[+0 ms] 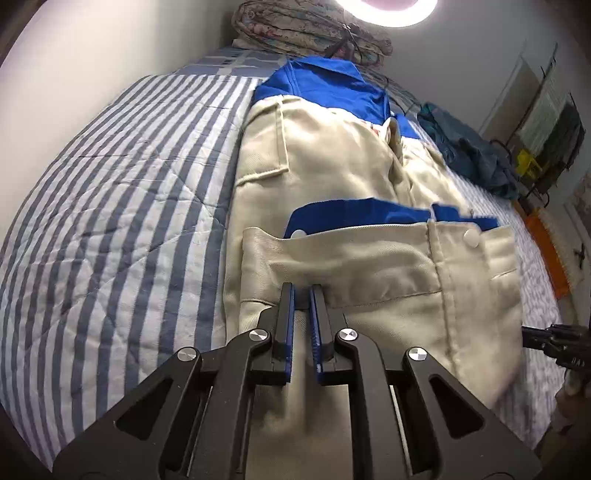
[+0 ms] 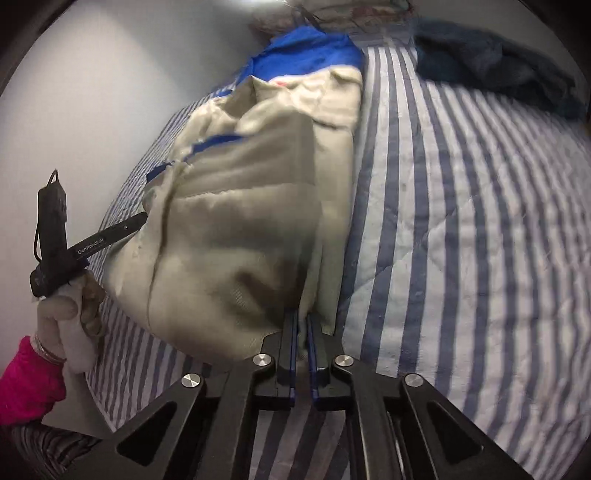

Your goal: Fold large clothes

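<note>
Jacket (image 1: 332, 177) hem on the bed – left gripper (image 1: 303, 290) and right gripper (image 2: 303, 317) fingers both clamped on it.

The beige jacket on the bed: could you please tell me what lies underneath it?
The beige jacket lies on a blue-and-white striped quilt, which shows along both sides. Whatever lies directly beneath it is covered.

A ring lamp (image 1: 391, 9) glares white at the top of the left wrist view, washing out its own outline and lighting the wall (image 1: 92, 55) beside it evenly. Below the lamp the striped quilt (image 1: 110, 206) is sharp at centre but bows strongly toward the dark rounded corners. In the right wrist view the beige jacket (image 2: 236, 229) is smeared by motion blur, with soft shadows in its folds.
</note>
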Action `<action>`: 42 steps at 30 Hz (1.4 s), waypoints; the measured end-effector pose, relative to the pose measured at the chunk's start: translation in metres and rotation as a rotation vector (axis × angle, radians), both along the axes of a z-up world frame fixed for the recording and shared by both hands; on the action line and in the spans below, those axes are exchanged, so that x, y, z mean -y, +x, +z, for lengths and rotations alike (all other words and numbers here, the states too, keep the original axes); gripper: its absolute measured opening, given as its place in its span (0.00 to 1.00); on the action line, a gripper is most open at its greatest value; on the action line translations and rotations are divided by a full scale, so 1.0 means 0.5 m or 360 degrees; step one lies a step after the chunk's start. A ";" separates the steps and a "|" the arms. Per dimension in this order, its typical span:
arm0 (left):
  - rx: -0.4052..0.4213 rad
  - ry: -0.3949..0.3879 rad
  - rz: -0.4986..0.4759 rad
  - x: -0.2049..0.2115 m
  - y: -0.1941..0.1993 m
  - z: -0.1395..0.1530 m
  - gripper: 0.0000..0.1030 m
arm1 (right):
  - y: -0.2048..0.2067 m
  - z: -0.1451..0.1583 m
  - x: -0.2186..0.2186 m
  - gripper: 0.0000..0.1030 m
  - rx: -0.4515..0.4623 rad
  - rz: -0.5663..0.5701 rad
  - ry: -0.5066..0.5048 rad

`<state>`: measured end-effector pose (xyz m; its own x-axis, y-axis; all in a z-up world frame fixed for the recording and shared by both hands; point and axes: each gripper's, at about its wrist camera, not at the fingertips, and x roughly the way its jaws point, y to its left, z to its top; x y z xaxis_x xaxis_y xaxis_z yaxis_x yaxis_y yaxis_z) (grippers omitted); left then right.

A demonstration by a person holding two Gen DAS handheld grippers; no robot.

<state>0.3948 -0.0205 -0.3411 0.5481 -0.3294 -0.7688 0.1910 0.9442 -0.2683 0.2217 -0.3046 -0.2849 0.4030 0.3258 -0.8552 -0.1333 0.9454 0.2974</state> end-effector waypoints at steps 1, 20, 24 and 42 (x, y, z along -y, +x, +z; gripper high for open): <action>-0.0006 -0.0051 0.0015 -0.009 -0.005 0.013 0.10 | -0.005 0.019 -0.003 0.22 0.0036 0.0000 -0.0011; 0.0433 -0.0085 -0.0024 -0.148 -0.271 0.462 0.11 | -0.286 0.445 -0.094 0.72 0.0646 -0.0113 -0.0389; 0.0533 -0.0040 -0.0067 -0.144 -0.304 0.547 0.35 | -0.306 0.527 -0.101 0.78 0.0721 -0.0172 -0.0458; 0.0572 -0.0120 -0.0005 -0.109 -0.113 0.704 0.35 | -0.080 0.653 -0.055 0.83 0.0927 -0.0263 -0.0598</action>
